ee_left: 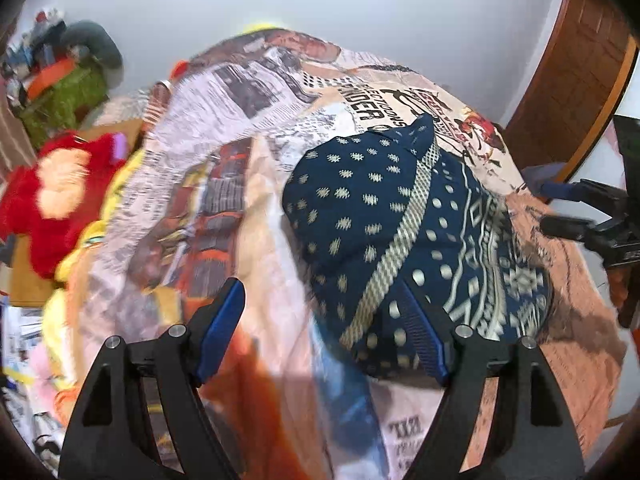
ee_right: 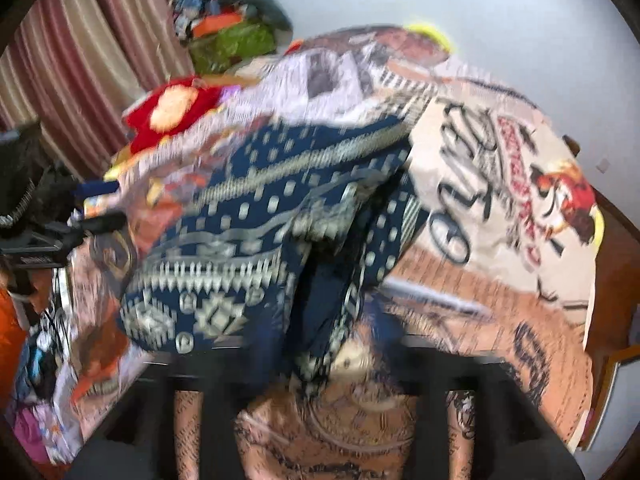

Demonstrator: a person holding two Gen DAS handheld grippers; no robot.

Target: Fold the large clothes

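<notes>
Left hand-held gripper (ee_left: 322, 332) jaws apart over navy patterned garment (ee_left: 400, 216); right hand-held gripper (ee_right: 320, 364) blurred, jaws apart, nothing clamped.

The navy patterned garment (ee_left: 400, 216) lies bunched on the printed bedsheet (ee_left: 248, 128), and the left gripper (ee_left: 324, 320) stands with jaws wide apart at its near edge, nothing between them. To the garment's left the sheet is bare and passable as far as the red plush toy (ee_left: 60, 196). Right of the garment, the right gripper (ee_left: 576, 216) and a wooden headboard (ee_left: 576, 80) close that side. Beyond the garment, a rumpled ridge of sheet rises before the white wall (ee_left: 400, 8).
</notes>
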